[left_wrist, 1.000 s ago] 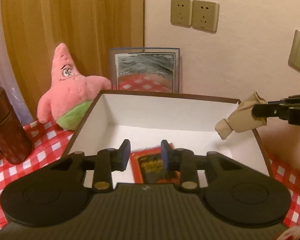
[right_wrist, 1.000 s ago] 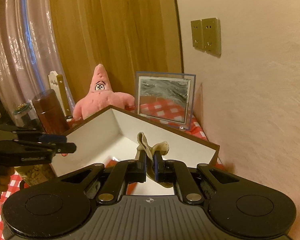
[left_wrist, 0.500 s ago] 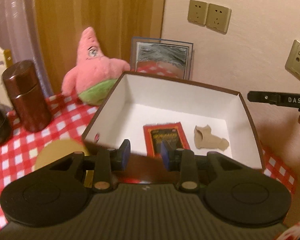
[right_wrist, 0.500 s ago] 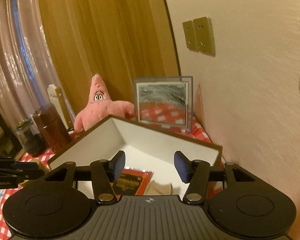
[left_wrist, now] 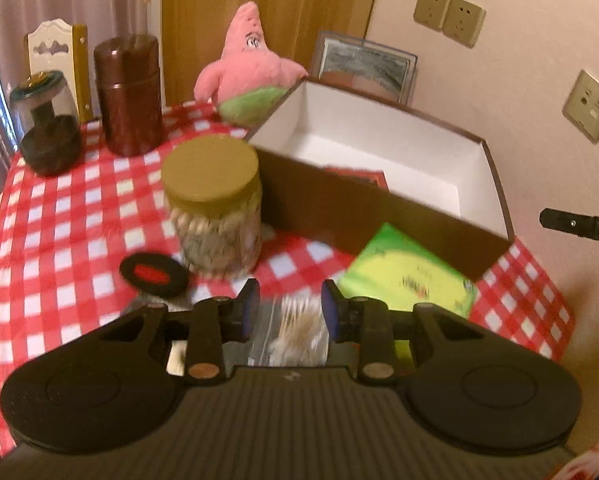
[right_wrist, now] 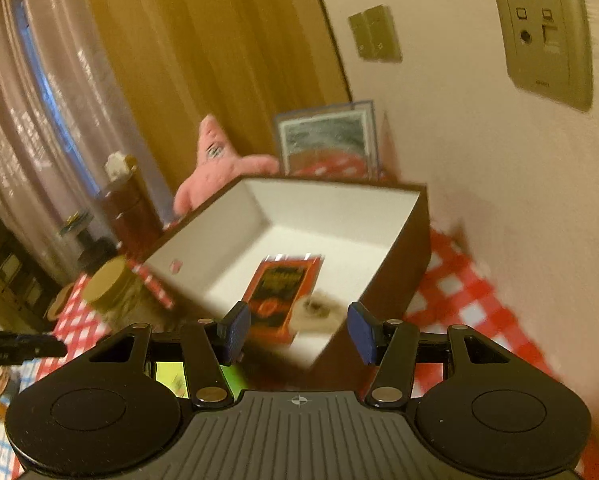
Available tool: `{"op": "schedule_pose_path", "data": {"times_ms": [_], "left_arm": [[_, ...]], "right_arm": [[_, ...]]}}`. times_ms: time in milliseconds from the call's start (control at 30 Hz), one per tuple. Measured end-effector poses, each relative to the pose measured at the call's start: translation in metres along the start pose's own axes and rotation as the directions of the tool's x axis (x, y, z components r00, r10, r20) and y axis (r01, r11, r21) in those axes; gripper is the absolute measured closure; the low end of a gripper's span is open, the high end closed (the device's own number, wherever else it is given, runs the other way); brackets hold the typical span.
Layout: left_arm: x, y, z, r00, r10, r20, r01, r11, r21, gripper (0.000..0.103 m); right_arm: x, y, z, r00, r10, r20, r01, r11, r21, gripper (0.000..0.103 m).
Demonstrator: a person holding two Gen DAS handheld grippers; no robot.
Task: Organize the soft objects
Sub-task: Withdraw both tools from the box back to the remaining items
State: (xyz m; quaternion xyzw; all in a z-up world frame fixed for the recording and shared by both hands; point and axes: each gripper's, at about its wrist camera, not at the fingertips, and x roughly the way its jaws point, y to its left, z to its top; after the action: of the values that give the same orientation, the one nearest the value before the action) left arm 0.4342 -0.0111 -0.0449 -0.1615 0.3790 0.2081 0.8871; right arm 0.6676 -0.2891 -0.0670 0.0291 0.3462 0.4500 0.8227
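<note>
Two hand-held grippers, left (left_wrist: 286, 311) and right (right_wrist: 298, 333), gape empty; lidded jar (left_wrist: 215, 208) crowds brown box (left_wrist: 363, 216)

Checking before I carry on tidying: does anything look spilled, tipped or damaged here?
Nothing stands out. The jar and canister stand upright, the box sits flat, with the red packet and beige cloth inside.
</note>
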Motion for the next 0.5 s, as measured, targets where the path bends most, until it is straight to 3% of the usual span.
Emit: {"op": "schedule_pose_path", "data": {"times_ms": [200,500], "left_arm": [[-0.017,0.010,-0.030,0.998,-0.043,-0.043,0.045,0.999,0.030,0.073],[-0.038,0.035,-0.068,0.992,-0.078,-0.098,0.087,0.992,0.088,0.073]], "right_arm": [[-0.018,0.040,-0.044,0.999,-0.004,-0.047,0.004,1.000,-0.011,0.049],[-0.014,0.112,-0.099,0.990,0.005,-0.140,-0.005,1.000,-0.001,0.049]]}}
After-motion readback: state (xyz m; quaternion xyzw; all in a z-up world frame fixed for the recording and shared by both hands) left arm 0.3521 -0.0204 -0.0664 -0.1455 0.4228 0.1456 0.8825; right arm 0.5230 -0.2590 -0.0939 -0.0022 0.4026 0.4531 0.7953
